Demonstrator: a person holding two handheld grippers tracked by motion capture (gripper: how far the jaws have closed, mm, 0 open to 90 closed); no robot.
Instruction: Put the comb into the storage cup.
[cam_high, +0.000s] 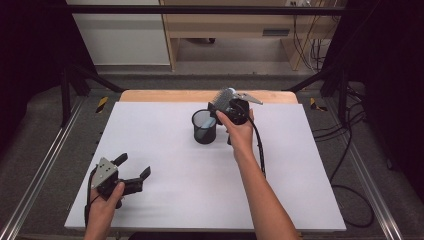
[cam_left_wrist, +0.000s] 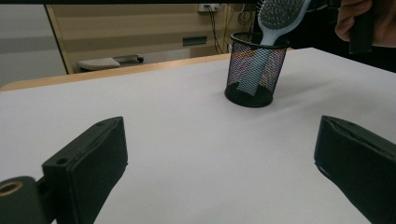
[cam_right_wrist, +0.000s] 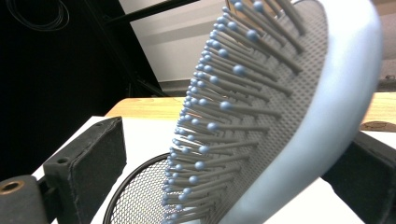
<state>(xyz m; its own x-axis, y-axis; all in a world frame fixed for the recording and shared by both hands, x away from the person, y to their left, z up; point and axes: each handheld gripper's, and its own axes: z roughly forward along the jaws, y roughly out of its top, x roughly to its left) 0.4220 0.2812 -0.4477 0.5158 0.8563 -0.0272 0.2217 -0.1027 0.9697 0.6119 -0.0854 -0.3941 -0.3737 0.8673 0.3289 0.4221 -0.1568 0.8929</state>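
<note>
My right gripper (cam_high: 231, 106) hangs over the far middle of the white table (cam_high: 170, 200), directly above and beside the black mesh cup (cam_high: 204, 126); a pale blue hairbrush (cam_high: 221, 97) stands tilted with its handle down inside that cup and its bristled head rising past the rim toward the gripper. In the right gripper view the brush head (cam_right_wrist: 280, 112) sits between the two black fingers (cam_right_wrist: 88, 158), bristles facing the left one; a gap shows on that side, and whether the far one touches the brush's back I cannot tell, so I cannot say if the fingers pinch it or merely flank it. In the left gripper view the handle shows through the mesh of the cup (cam_left_wrist: 253, 74), the head leaning out over the rim, with my right hand (cam_left_wrist: 369, 21) just beside it. My left gripper (cam_high: 134, 170) rests low at the near left corner of the table, well apart from the cup; its fingers (cam_left_wrist: 93, 158) are spread wide with only bare table between them.
</note>
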